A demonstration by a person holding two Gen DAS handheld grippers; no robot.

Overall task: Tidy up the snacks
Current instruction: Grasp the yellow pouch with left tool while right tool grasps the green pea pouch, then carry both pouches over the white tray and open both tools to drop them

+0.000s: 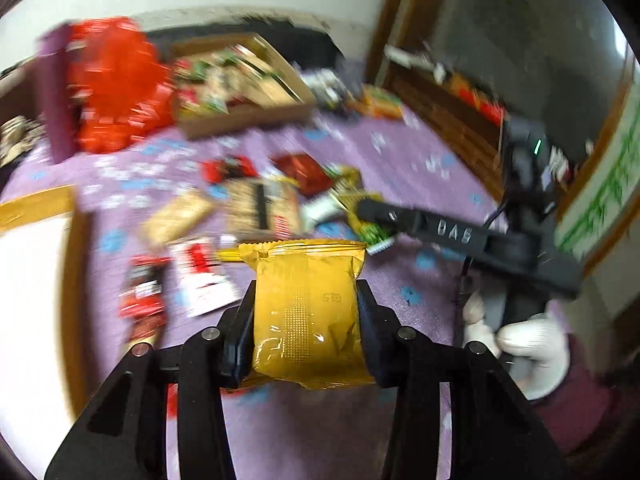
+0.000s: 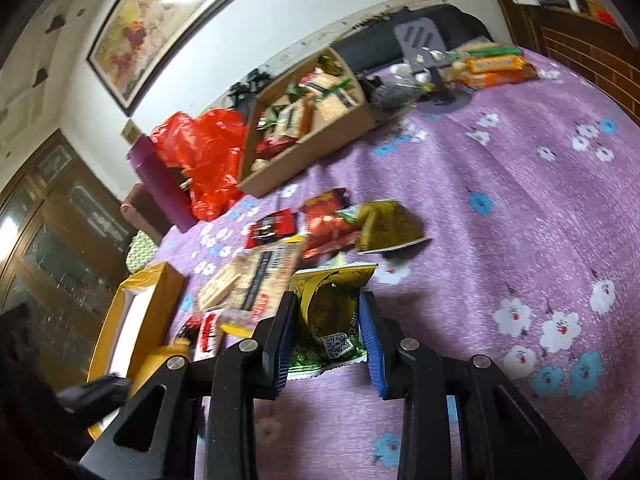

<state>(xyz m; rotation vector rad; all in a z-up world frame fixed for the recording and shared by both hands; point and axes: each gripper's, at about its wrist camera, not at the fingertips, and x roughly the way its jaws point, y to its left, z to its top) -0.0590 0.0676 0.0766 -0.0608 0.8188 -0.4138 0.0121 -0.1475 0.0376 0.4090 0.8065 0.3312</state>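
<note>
Open purple bedspread (image 2: 520, 184) rightward — snack clutter (image 2: 320, 232) leftward.

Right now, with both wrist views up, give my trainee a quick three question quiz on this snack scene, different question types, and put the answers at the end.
1. True or false: the left tool is shut on a shiny golden-yellow foil snack packet.
2. Multiple choice: the crumpled yellow-and-green snack wrapper between the right tool's fingers rests on A) the purple flowered cloth, B) a wooden shelf, C) a metal tray.
3. Fill in: the open brown cardboard box filled with snacks stands beside a crinkled ____ plastic bag.

Key: 1 true; 2 A; 3 red.
</note>
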